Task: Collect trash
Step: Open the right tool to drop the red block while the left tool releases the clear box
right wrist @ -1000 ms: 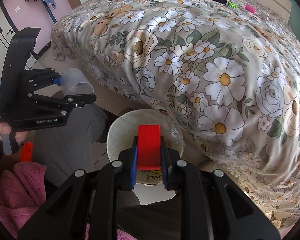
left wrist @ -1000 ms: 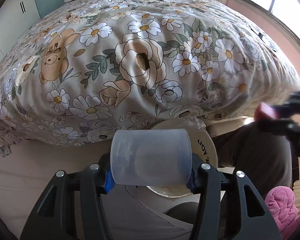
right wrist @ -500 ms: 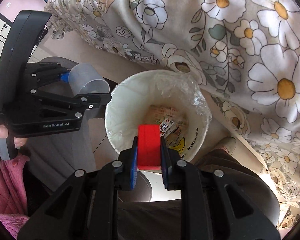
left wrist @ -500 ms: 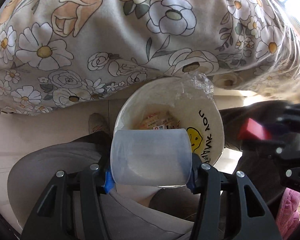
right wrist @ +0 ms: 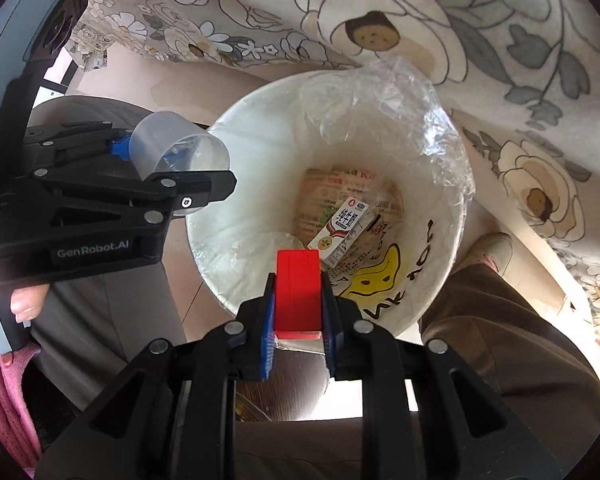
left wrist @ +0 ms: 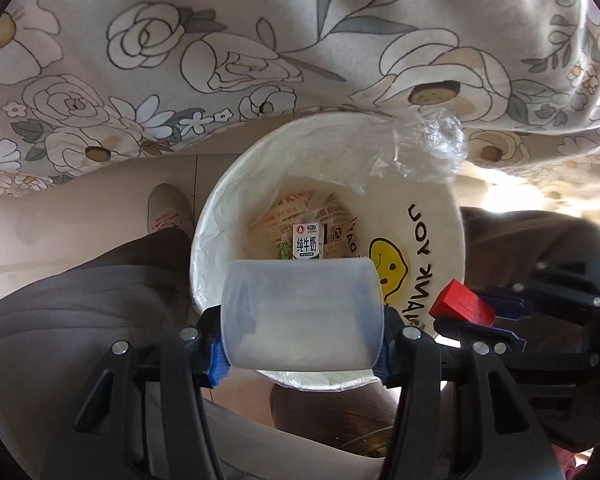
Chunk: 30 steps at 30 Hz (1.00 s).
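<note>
My left gripper (left wrist: pixel 302 350) is shut on a translucent plastic cup (left wrist: pixel 302 316), held sideways over the near rim of a white trash bin (left wrist: pixel 220 216) lined with a clear bag. My right gripper (right wrist: pixel 298 320) is shut on a red block (right wrist: pixel 298 288), held above the bin's (right wrist: pixel 236 120) near edge. In the left wrist view the red block (left wrist: pixel 460 302) and right gripper show at the right; in the right wrist view the cup (right wrist: pixel 172 148) and left gripper (right wrist: pixel 180 168) show at the left. A small milk carton (right wrist: pixel 340 236) and printed wrappers lie at the bin's bottom.
A floral bed cover (left wrist: pixel 260 40) hangs just behind the bin. The person's legs in dark trousers (right wrist: pixel 500 320) and a shoe (left wrist: pixel 166 208) flank the bin on the beige floor. A pink cloth (right wrist: pixel 4 392) lies at the lower left.
Both grippers have dropped and tipped downward, from facing the bed top to hanging right over the bin's mouth. Each still grips its object; the bin's contents have come into view.
</note>
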Motion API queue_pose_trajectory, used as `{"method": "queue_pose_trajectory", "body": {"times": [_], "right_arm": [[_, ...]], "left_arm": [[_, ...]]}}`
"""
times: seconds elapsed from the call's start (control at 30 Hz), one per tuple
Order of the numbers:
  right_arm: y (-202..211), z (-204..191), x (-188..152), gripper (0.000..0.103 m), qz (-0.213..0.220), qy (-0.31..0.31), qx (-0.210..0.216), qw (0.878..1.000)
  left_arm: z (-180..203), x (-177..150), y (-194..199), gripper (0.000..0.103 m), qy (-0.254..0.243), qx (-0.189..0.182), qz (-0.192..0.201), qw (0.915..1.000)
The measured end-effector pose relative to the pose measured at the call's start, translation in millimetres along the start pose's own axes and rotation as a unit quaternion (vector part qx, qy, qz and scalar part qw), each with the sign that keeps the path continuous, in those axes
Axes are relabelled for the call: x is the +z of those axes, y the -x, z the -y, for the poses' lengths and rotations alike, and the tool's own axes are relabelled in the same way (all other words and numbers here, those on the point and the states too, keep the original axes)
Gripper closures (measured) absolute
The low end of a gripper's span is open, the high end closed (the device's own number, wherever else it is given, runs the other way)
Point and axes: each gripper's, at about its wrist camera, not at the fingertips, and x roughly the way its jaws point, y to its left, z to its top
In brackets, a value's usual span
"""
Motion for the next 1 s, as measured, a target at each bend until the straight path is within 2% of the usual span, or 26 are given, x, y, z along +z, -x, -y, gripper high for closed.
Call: {"method": "queue_pose_trajectory", "body": {"times": [0.17, 0.43, 0.57, 0.83, 0.9, 0.93, 0.97, 1.0], "right_arm": [[-24.3, 10.2, 8.3, 0.082, -0.022, -0.015, 0.013, 1.000], [-61.6, 17.1, 15.8, 0.082, -0.056, -0.027, 0.007, 0.998], [-75.5, 24.6, 20.4, 0.082, -0.071, -0.048, 0.024, 0.996], [-92.9, 26.2, 24.8, 0.081, -0.084, -0.051, 0.005, 0.995], [-93.7, 25.8, 25.7, 0.069, -0.079, -0.048, -0.004, 0.996], [-93.4, 25.6, 25.6, 0.050, -0.075, -0.048, -0.013, 0.996], [-91.6, 25.8, 25.1, 0.042, -0.067, -0.048, -0.022, 0.996], [-89.7, 26.3, 25.0, 0.042, -0.063, -0.048, -0.023, 0.997]], "left_arm": [[-6.5, 5.2, -21.4, 0.047, 0.025, -0.013, -0.030, 0.9992], [-7.1, 11.8, -49.8, 0.047, 0.035, 0.002, -0.057, 0.9978], [-13.5, 16.2, -62.8, 0.047, 0.057, -0.009, -0.074, 0.9956], [-14.5, 18.1, -81.4, 0.047, 0.071, -0.015, -0.095, 0.9929], [-12.9, 18.9, -83.2, 0.046, 0.069, -0.011, -0.091, 0.9934], [-12.1, 19.0, -82.8, 0.045, 0.068, -0.010, -0.090, 0.9936], [-11.7, 18.9, -81.8, 0.040, 0.067, -0.011, -0.088, 0.9938], [-12.0, 18.3, -79.7, 0.038, 0.066, -0.009, -0.084, 0.9943]]}}
